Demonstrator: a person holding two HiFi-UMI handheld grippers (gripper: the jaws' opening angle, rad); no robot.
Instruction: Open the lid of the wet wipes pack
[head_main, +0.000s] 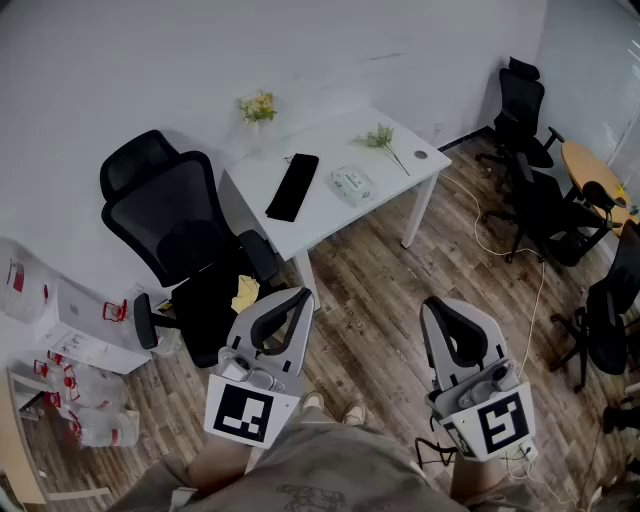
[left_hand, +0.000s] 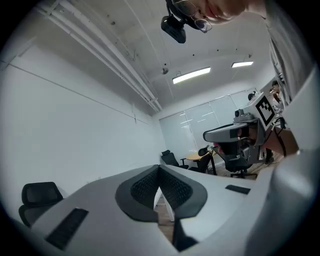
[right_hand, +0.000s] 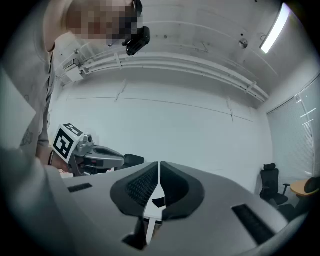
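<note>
The wet wipes pack (head_main: 350, 185), pale with green print, lies on the white table (head_main: 400, 160) far ahead of me, its lid down. Both grippers are held level in front of my body, well short of the table. My left gripper (head_main: 303, 294) has its jaw tips together and nothing between them; in its own view the left gripper (left_hand: 159, 169) shows the same. My right gripper (head_main: 430, 304) is also shut and empty, as the right gripper (right_hand: 159, 164) shows in its own view. Neither gripper view shows the pack.
On the table lie a long black keyboard (head_main: 293, 186), a flower stem (head_main: 382, 137), a vase of yellow flowers (head_main: 258, 106) and a small round disc (head_main: 420, 154). A black office chair (head_main: 175, 225) stands left of the table. More chairs (head_main: 525, 110) and a round wooden table (head_main: 592, 180) stand at the right; cables lie on the floor.
</note>
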